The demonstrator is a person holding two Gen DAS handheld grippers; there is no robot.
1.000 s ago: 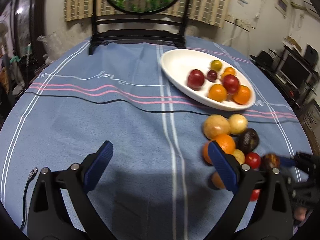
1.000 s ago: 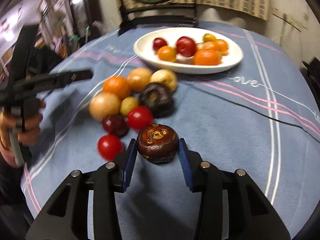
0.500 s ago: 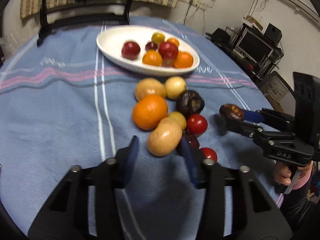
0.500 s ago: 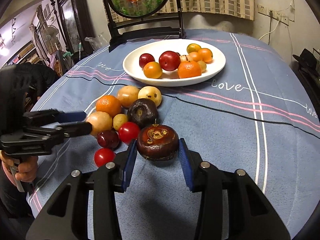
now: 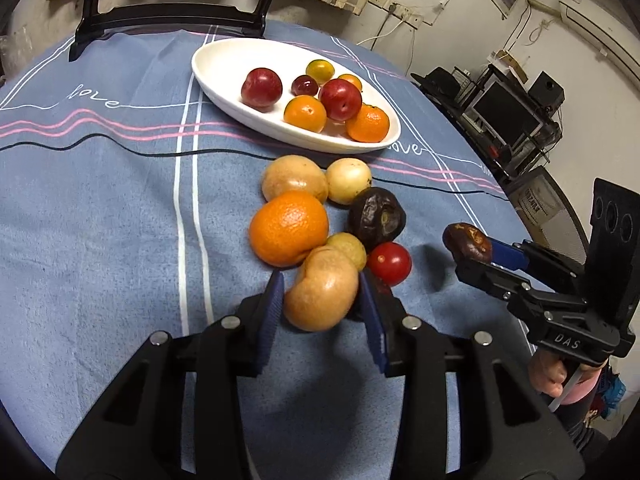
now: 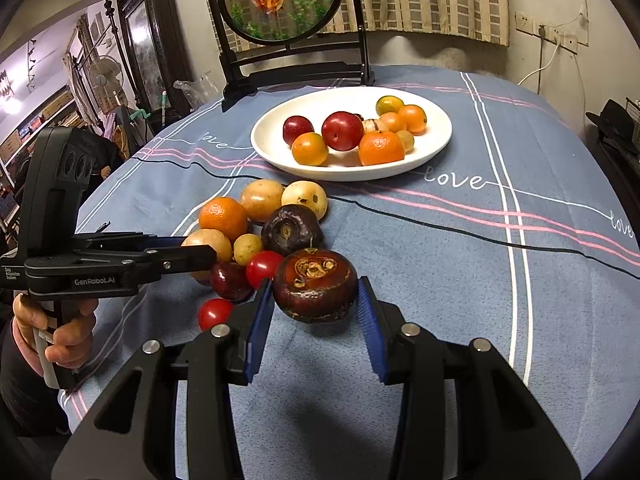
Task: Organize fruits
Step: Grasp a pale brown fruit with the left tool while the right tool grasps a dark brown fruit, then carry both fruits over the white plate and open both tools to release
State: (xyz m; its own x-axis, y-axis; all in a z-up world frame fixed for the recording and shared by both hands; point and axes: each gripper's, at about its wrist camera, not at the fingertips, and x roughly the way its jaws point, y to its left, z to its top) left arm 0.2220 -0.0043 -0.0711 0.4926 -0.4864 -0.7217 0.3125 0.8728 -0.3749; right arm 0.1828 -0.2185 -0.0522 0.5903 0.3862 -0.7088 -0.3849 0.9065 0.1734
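Since the earlier frame the left gripper has closed in on the tan fruit, and its blue fingers now press against both sides of it at the near end of the loose pile. The right gripper has stayed clamped on a dark brown fruit, held with its scarred top facing the camera; in the left wrist view that fruit appears raised clear of the blue tablecloth, although the height cannot be judged with certainty. Loose fruits on the tabletop: a large orange touching the tan fruit, a second tan fruit, a pale yellow fruit, a wrinkled dark fruit, a small yellow fruit and a red cherry tomato. The right wrist view adds a dark red fruit and a second cherry tomato at the near edge of the pile. Beyond the pile lies a white oval plate holding red plums, oranges and smaller fruits. A black wooden stand with a round picture occupies the far edge of the tabletop.
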